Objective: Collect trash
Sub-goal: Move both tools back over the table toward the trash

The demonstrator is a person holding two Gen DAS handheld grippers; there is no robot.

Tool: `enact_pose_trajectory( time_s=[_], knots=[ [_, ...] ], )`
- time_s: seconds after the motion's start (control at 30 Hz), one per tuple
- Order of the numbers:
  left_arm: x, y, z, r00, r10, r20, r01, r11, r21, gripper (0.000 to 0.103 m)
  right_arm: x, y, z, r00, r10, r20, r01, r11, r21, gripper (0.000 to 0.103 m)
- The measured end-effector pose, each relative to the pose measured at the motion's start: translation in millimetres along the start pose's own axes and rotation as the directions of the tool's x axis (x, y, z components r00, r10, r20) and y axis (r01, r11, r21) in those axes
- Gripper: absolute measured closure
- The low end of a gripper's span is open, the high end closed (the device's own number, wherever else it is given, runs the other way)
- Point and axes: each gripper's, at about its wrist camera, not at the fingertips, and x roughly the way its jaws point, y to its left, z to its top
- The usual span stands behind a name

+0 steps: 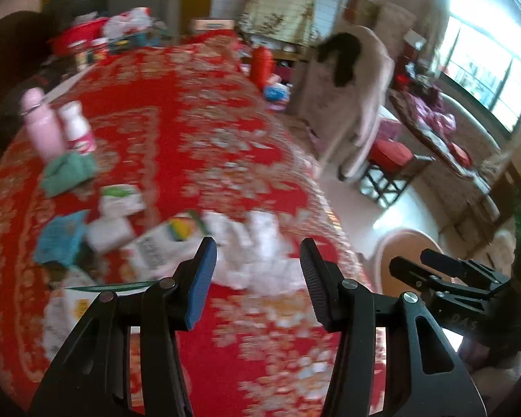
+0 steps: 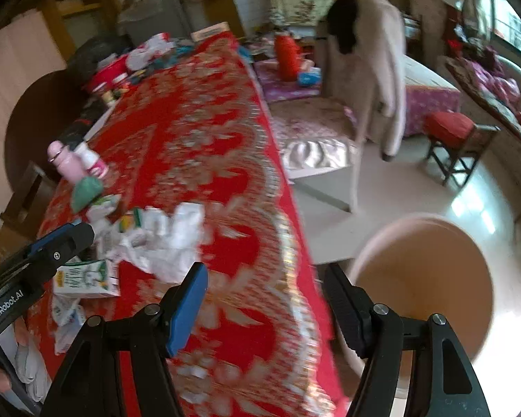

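Tissue wad point(image 1: 260, 253) crumpled (no clear axis) on tablecloth point(image 1: 198, 111).

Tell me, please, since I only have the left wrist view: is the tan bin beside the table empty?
Observer: The right wrist view looks into the tan bin; I see nothing inside.
Operator: Is the right gripper holding anything?
Observer: No, the right gripper is open, with the table edge between its fingers.
Operator: Anything near my crumpled white paper that I might miss?
Observer: A green-and-white carton lies just left of the crumpled white paper.
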Motion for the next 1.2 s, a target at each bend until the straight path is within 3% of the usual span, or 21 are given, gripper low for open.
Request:
enact_pose_trajectory(
  time_s=[0.3,0.53,0.83,1.2],
  knots=[
    [-18.3,90.4,-5.6,0.993,0.121,0.005,-0.120,0.987,-0.102,0.055,21.8,73.4,8.9,0.997,0.077,-0.016,-0.078,0.993,-0.086,0.036],
    [-30.8,138.6,-12.0,0.982,0.188,0.014,-0.184,0.970,-0.157,0.055,33.6,116.6,11.2,0.994,0.105,-0.026,-0.108,0.985,-0.133,0.036],
    [-40.1,161.8,-13.4,0.979,0.202,0.023,-0.196,0.966,-0.172,0.055,42.2,143.1,13.6,0.992,0.118,-0.038,-0.122,0.980,-0.155,0.036],
    [-29.7,164.8,-7.4,0.983,0.181,0.005,-0.178,0.970,-0.163,0.055,53.2,137.8,13.7,0.994,0.097,-0.057,-0.103,0.986,-0.131,0.033]
  ],
)
